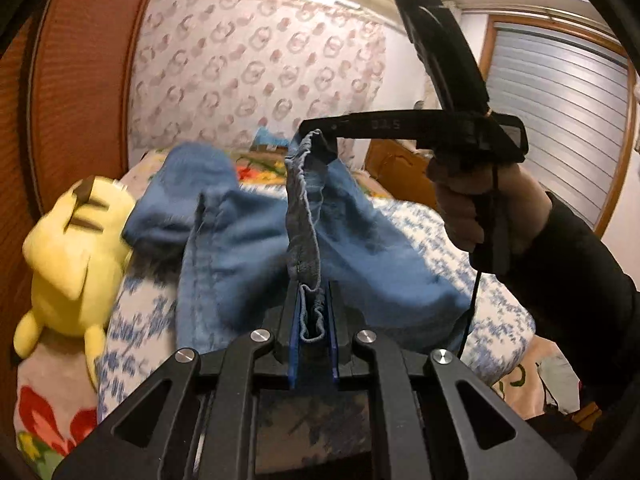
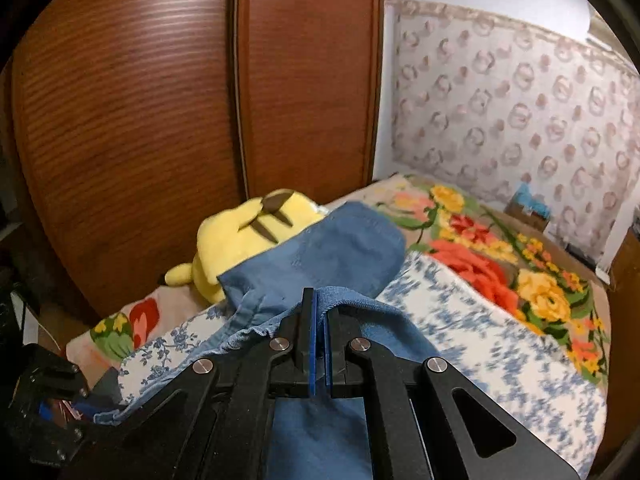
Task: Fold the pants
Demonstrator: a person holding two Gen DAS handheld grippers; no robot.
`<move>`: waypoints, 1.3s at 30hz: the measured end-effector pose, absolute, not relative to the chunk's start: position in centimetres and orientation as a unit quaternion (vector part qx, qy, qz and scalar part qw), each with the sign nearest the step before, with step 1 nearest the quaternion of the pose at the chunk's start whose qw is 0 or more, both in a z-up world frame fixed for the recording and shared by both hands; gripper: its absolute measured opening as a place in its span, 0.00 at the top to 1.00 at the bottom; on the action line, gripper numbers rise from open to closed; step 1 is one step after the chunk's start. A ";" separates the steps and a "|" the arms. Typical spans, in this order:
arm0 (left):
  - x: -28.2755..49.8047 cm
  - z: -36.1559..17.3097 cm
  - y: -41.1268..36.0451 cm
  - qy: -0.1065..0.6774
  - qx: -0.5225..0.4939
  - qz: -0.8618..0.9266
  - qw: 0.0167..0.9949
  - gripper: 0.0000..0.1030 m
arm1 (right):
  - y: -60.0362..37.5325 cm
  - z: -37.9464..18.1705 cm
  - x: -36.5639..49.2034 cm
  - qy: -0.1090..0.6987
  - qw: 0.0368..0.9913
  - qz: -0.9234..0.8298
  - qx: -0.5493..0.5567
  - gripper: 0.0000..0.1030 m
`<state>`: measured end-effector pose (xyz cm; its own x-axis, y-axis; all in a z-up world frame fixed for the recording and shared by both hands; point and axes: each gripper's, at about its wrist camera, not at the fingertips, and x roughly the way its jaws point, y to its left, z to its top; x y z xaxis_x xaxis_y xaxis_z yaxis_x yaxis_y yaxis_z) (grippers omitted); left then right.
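Both grippers pinch the elastic waistband of the blue pants (image 1: 256, 240), one at each end, prob. so the band stretches taut between them and the legs hang or drag clear for a fold. Left gripper (image 1: 314, 312): jaws closed on a bunched bit of waistband, gathered hem visible between the blue pads. Right gripper (image 2: 320, 320): jaws shut tight on the other end of the band; from the left wrist view it sits higher and further off, cloth hanging from its tip. Pants are half lifted: waistband in the air, rest of the fabric slumped over the bed (image 2: 480, 320) w/ its blue-white floral cover, one end lying against the yellow plush toy (image 2: 248, 232) by the wooden wardrobe (image 2: 160, 100). Pose: both grippers tilt downward toward the bed; the person's right hand (image 1: 464, 208) grips its pistol-style handle, dark sleeve trailing to the right, gripper body running across the left wrist view.
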<state>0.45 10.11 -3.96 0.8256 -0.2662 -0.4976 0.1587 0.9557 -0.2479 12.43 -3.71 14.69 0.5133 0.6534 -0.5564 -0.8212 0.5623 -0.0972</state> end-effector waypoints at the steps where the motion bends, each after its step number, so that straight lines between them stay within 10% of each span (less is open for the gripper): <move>1: 0.4 -4.5 10.5 0.280 -0.102 -0.107 0.949 0.88 | -2.6 14.2 12.4 0.242 0.850 0.433 -0.181 0.98; 18: 1.6 -8.4 10.9 0.335 -0.103 -0.080 0.933 0.87 | 1.7 11.5 13.6 0.287 0.832 0.440 -0.178 0.86; 22: 1.9 -8.6 11.1 0.337 -0.100 -0.066 0.934 0.68 | 0.7 11.8 13.6 0.277 0.833 0.448 -0.167 0.52; 28: 2.4 -8.7 11.3 0.335 -0.109 -0.063 0.934 0.35 | -3.2 13.6 12.2 0.261 0.848 0.428 -0.174 0.51; 39: 2.8 -8.7 10.5 0.331 -0.102 -0.054 0.937 0.33 | -16.8 13.2 7.0 0.267 0.875 0.354 -0.193 0.51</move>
